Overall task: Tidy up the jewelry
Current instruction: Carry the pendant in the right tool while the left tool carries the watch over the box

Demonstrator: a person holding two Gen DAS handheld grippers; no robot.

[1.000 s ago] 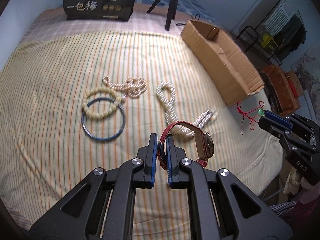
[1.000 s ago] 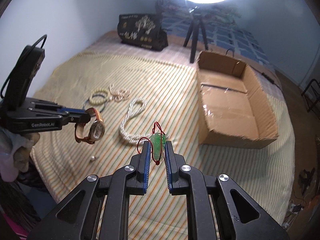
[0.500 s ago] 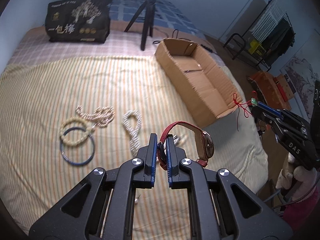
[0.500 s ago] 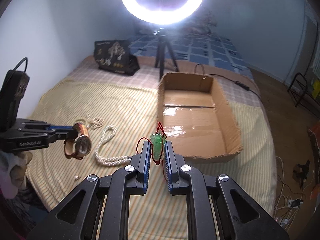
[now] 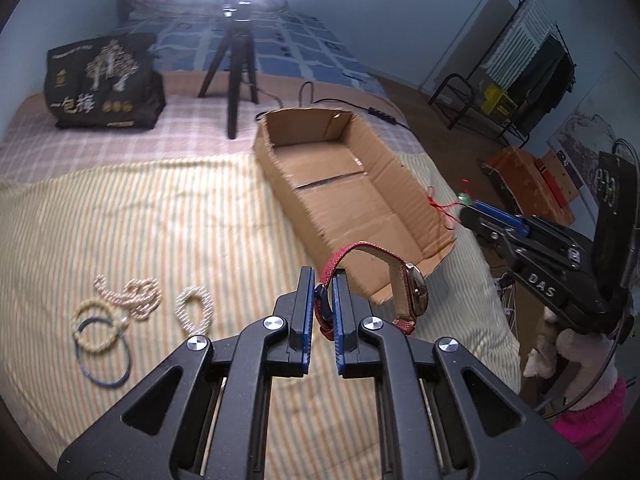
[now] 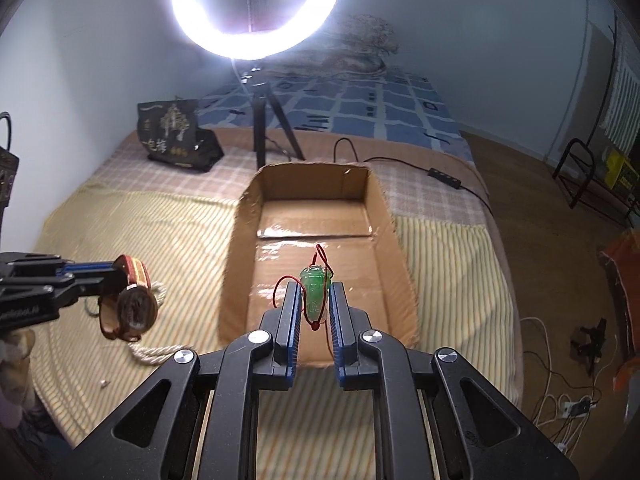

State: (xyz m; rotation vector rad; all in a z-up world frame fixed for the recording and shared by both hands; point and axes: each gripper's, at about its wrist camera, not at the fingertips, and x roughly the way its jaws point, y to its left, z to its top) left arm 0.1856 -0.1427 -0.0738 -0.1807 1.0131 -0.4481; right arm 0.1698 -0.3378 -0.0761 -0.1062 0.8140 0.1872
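My left gripper [image 5: 321,284] is shut on the red strap of a wristwatch [image 5: 414,296], held in the air near the front end of an open cardboard box [image 5: 384,208]. My right gripper [image 6: 314,294] is shut on a green pendant [image 6: 315,288] with a red cord, held above the near end of the same box [image 6: 240,240]. The left gripper with the watch [image 6: 134,308] shows at the left of the right wrist view. Pearl strands [image 5: 136,296], a looped white necklace [image 5: 192,308], a bead bracelet [image 5: 98,322] and a blue bangle [image 5: 104,360] lie on the striped bedspread.
A ring light on a tripod [image 6: 264,132] stands behind the box, beside a black bag [image 5: 104,80]. A power cable [image 6: 400,160] runs across the bed. A clothes rack [image 5: 532,64] and floor clutter lie off the bed's right side.
Both grippers have lifted and moved towards the cardboard box, carrying the watch and the pendant. The jewelry on the bedspread now lies farther behind at the left.
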